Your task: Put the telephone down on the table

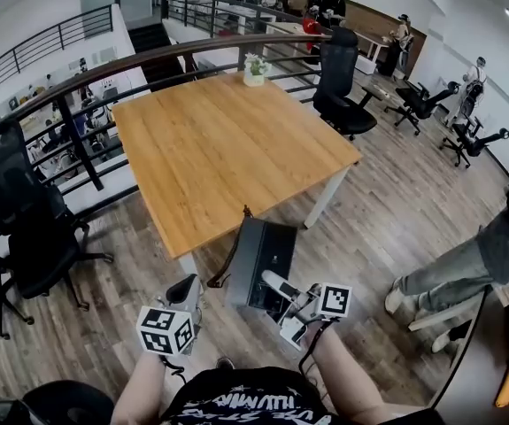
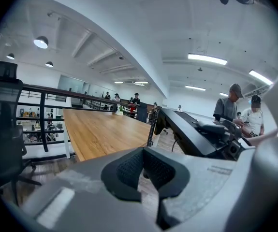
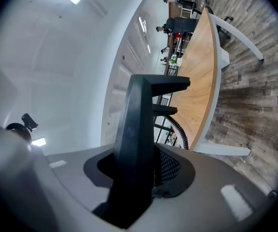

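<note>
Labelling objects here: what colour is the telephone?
Black; the telephone shows best in the head view.

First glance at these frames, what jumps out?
The black telephone stands out first: the right gripper has it clamped and holds it in the air over the floor, just short of the big wooden table. The table carries only a small potted plant at its far edge.

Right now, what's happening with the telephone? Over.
Right gripper shut on telephone, in the air short of the table. Left gripper shut, empty. Only a potted plant on the table, far edge.
</note>
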### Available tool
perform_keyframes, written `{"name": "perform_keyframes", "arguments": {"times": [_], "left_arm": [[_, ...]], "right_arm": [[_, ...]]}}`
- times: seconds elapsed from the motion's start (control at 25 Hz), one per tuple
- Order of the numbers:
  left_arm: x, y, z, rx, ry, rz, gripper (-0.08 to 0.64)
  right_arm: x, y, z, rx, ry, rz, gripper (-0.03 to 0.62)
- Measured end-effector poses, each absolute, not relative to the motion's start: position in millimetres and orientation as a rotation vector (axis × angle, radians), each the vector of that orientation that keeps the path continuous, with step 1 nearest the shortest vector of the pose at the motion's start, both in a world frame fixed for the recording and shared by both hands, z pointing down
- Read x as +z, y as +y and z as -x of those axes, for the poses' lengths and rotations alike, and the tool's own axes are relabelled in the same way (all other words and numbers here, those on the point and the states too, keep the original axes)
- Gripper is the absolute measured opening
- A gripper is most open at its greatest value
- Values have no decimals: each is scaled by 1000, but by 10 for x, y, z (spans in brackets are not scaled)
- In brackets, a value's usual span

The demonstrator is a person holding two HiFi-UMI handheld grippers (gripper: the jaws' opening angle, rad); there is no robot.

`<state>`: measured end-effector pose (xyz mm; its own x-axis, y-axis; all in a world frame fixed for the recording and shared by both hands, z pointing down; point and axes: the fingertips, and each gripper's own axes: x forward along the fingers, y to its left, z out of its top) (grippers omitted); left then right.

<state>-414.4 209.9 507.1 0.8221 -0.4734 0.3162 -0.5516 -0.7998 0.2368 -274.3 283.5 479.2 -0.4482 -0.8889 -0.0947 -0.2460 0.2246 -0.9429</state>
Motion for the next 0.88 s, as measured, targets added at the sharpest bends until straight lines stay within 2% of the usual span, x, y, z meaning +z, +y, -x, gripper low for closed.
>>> {"name": "perform_keyframes", "arguments": {"times": [0.56, 0.88], "left_arm": [[5128, 1883, 3916, 342, -687, -2698, 2], [5253, 1602, 3654, 397, -770, -2663, 2]], "right_arm": [[4753, 2627, 2776, -1215, 1853, 1043, 163], [4937, 2211, 2395, -1269, 1845, 984, 163]]}}
